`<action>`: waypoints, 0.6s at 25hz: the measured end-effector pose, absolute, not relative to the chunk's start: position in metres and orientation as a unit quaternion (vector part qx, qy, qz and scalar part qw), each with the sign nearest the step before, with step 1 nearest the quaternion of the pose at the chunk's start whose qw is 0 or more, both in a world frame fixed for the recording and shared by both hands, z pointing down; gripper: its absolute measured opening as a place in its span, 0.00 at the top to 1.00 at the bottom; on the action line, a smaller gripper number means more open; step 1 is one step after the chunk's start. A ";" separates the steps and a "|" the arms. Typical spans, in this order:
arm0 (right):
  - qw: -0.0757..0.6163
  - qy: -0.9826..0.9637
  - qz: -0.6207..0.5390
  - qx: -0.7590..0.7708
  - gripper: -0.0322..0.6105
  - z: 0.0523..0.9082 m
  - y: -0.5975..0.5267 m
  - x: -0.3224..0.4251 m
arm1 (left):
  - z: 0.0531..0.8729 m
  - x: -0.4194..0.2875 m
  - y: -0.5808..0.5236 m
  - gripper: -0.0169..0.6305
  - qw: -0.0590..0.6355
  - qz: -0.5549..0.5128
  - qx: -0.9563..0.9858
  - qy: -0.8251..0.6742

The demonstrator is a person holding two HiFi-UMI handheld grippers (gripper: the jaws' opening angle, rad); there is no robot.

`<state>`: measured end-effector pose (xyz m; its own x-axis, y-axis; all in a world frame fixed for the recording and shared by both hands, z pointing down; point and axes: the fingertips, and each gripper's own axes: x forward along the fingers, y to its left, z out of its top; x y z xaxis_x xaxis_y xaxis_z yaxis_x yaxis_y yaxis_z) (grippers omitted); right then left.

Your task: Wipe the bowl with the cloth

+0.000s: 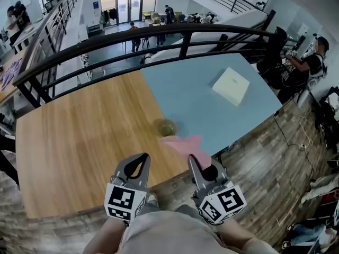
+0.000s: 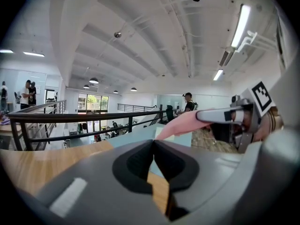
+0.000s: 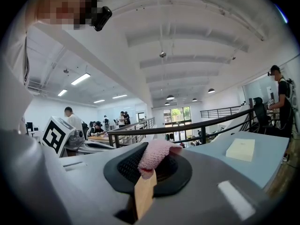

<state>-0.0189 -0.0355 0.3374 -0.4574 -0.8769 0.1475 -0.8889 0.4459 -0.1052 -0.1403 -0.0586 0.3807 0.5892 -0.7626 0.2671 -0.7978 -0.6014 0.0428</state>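
While both grippers are held low over its near edge, the desk (image 1: 79,142) fills most of the head view: wood ahead of the left fingers, pale blue ahead and to the right of the right fingers. A black railing (image 1: 159,40) curves along its far side, well beyond both sets of fingertips (an open hall with several people shows past it).

On the blue half lies a flat white box (image 1: 231,85), well ahead of the right fingers and off to their right; the right gripper view shows it on the same side (image 3: 240,149).

The left gripper (image 1: 142,160) points forward over the wood. In its own view its fingers (image 2: 136,165) are pressed together with nothing between them. The right gripper (image 1: 194,162) sits just to the right of it, apart from it, and its fingers (image 3: 123,165) pinch one end of the pink cloth (image 3: 157,153), which bulges out above the pads.

From that pinch the cloth (image 1: 183,143) stretches forward and to the left of the right fingertips, out over the blue surface; the left gripper view shows it as a pink strip (image 2: 180,124) to the right of the closed left fingers.

Smallest is the bowl (image 1: 166,126), a dark olive one (blurred here) standing on the blue part just beside the seam with the wood. It lies ahead of both sets of fingers and between them, right at the cloth's free end; whether cloth and bowl touch I cannot tell.
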 end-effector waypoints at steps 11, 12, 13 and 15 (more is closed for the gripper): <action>0.048 -0.848 0.084 0.521 0.92 0.344 -0.075 -0.016 | 0.387 -0.146 -0.091 0.97 0.092 0.117 0.883 -0.446; 0.049 -0.848 0.084 0.520 0.92 0.344 -0.079 -0.015 | 0.388 -0.144 -0.095 0.97 0.095 0.119 0.882 -0.446; 0.050 -0.850 0.086 0.518 0.92 0.344 -0.083 -0.014 | 0.389 -0.142 -0.098 0.97 0.098 0.121 0.881 -0.447; 0.054 -0.853 0.091 0.511 0.92 0.346 -0.088 -0.011 | 0.390 -0.135 -0.102 0.97 0.103 0.123 0.879 -0.448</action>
<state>-0.0114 -0.0883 0.3463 -0.4727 -0.8616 0.1847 -0.8812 0.4620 -0.1000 -0.1354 -0.1025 0.3904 0.5676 -0.7632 0.3088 -0.8138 -0.5768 0.0705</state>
